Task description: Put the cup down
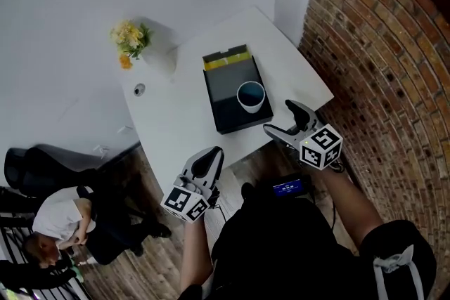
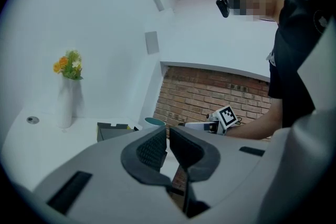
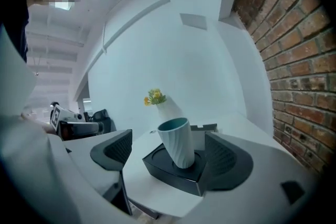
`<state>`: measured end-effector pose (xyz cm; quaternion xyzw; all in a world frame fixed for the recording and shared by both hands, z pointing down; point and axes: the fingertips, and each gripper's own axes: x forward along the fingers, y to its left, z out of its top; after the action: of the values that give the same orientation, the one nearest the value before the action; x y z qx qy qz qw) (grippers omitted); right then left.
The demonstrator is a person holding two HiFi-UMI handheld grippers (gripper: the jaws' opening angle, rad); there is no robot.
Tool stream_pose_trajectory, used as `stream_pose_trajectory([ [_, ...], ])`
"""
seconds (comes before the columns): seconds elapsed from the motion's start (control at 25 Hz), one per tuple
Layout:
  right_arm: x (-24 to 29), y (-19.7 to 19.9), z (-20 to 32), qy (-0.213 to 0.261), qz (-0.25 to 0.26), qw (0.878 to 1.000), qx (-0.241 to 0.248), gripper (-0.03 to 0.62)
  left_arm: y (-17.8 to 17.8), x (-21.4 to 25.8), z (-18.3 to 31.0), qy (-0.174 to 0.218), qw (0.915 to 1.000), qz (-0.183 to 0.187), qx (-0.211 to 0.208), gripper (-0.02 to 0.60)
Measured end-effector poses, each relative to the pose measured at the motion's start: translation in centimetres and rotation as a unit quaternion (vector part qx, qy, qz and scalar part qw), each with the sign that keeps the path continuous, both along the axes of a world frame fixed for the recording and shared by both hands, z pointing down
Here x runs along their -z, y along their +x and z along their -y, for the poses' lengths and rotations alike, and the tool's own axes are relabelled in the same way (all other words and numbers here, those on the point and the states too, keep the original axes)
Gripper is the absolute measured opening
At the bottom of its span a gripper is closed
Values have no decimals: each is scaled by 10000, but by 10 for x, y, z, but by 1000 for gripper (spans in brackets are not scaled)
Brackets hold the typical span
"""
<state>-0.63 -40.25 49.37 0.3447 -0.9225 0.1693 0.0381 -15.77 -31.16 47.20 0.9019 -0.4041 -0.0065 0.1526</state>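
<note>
We see a white counter (image 1: 176, 124) beside a brick wall (image 1: 383, 46), the cup (image 1: 251, 95) upright on its black tray (image 1: 230, 119), right tongs (image 1: 282, 118) spread nearby, left tongs (image 1: 209, 159) pressed together.

I have open table (image 1: 176, 119) left of the tray (image 1: 223, 84). Tray and cup (image 1: 251, 95) occupy the centre. The vase (image 1: 159, 60) stands far left, and the brick wall (image 1: 380, 46) is close on the right.

The cup (image 3: 178, 144) has a spirally ribbed, matt pale outside and a smooth teal inside. The tray (image 3: 165, 165) under it looks like matt black plastic. The table (image 1: 176, 130) is smooth white. At right, the wall (image 1: 380, 31) is rough brick; the floor (image 1: 148, 175) is wood plank. The left gripper (image 2: 168, 136) has grey matt shells and finely ribbed dark pads (image 2: 151, 150).
</note>
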Motion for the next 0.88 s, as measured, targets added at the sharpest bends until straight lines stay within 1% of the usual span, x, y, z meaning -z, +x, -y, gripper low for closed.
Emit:
stream_pose_trajectory([
  [0.04,8,1,-5,-23,166,9999,19,437,4,1,1,22,10000,-13,-42,26],
  [0.12,27,6,-13,-70,578,9983,-6,341,11,2,3,58,9999,-36,-134,26],
  [0.2,44,12,-18,-70,915,9958,-71,259,17,3,4,85,9997,-59,-217,26],
  [0.28,57,17,-22,-64,1112,9937,-113,202,22,4,5,100,9995,-86,-280,26],
  [0.36,66,19,-27,-83,1251,9921,-111,113,27,6,3,115,9992,-133,-349,23],
  [0.44,73,19,-34,-126,1369,9905,-56,51,32,10,1,136,9988,-184,-430,9],
  [0.56,79,12,-46,-246,1551,9875,152,26,39,17,-3,179,9981,-210,-557,8],
  [0.68,80,0,-59,-387,1651,9847,412,15,47,28,-9,276,9964,-239,-760,8],
  [0.76,78,-6,-66,-472,1604,9842,590,14,53,34,-14,388,9951,-146,-896,8],
  [0.88,75,-11,-70,-494,1403,9854,822,14,57,38,-18,555,9931,102,-1027,8],
])
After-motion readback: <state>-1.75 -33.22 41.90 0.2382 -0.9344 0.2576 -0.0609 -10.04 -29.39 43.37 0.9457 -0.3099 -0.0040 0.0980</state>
